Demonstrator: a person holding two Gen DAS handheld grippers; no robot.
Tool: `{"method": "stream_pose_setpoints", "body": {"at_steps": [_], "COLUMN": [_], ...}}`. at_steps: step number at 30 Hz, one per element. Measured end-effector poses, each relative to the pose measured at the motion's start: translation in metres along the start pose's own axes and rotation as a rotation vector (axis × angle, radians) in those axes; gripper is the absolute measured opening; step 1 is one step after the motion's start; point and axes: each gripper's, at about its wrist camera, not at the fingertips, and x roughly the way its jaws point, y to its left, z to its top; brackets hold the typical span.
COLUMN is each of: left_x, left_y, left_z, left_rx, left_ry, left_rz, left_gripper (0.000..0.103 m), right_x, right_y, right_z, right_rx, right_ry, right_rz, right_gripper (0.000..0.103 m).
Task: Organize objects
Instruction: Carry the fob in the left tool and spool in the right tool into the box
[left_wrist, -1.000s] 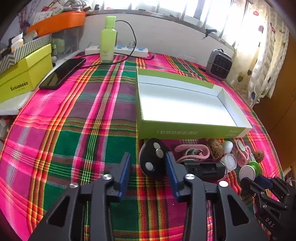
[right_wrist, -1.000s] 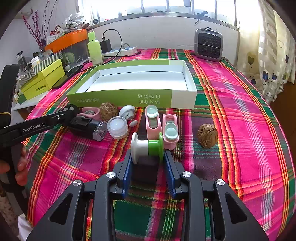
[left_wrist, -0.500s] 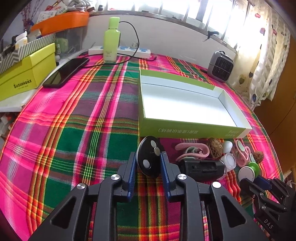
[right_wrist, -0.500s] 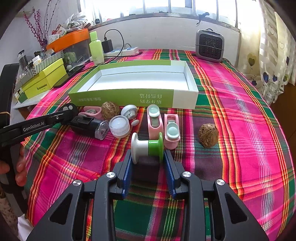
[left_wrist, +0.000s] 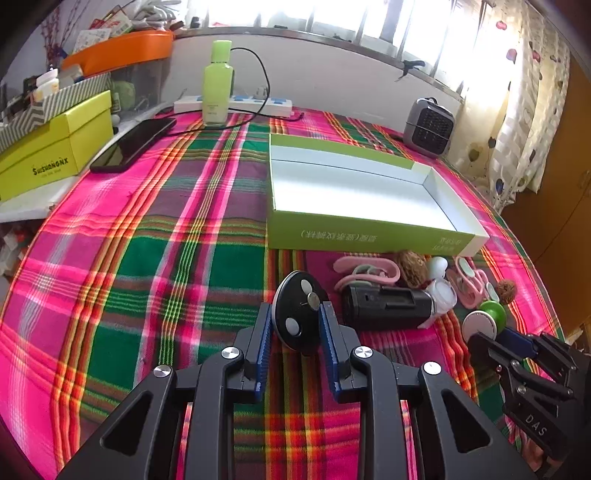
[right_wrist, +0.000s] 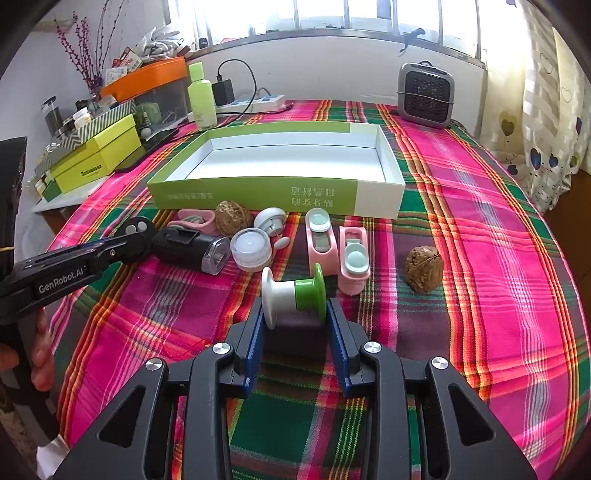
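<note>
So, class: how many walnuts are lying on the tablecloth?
2. One walnut lies near the green box's front wall, touching the pink clip; the other walnut lies alone, right of the pink cases. None seems hidden.

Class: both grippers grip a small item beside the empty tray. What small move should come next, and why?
Probably lift both. The left gripper pinches the black disc, the right gripper the green-and-white spool, and the green tray just beyond holds nothing.

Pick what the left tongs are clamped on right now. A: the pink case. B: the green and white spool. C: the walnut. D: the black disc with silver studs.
D: in the left wrist view the left tongs have both blue pads pressed against the black disc.
</note>
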Motion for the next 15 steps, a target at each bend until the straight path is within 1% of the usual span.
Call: {"method": "stream_pose_setpoints", "body": {"at_steps": [9, 15], "left_x": [-0.013, -0.022], "left_y": [-0.004, -0.008], "left_z": [-0.005, -0.003], "left_rx": [0.002, 0.012], "left_ry": [-0.023, -0.043], "left_rz": [-0.005, -0.011], "left_gripper": [0.023, 0.023], "right_x": [-0.004, -0.009], "right_y": [0.006, 0.008], "right_z": [0.000, 0.006], "right_rx": [-0.020, -0.032], "right_ry": [-0.014, -0.030], "right_rz": [0.030, 0.046], "right_gripper": [0.033, 0.033]}}
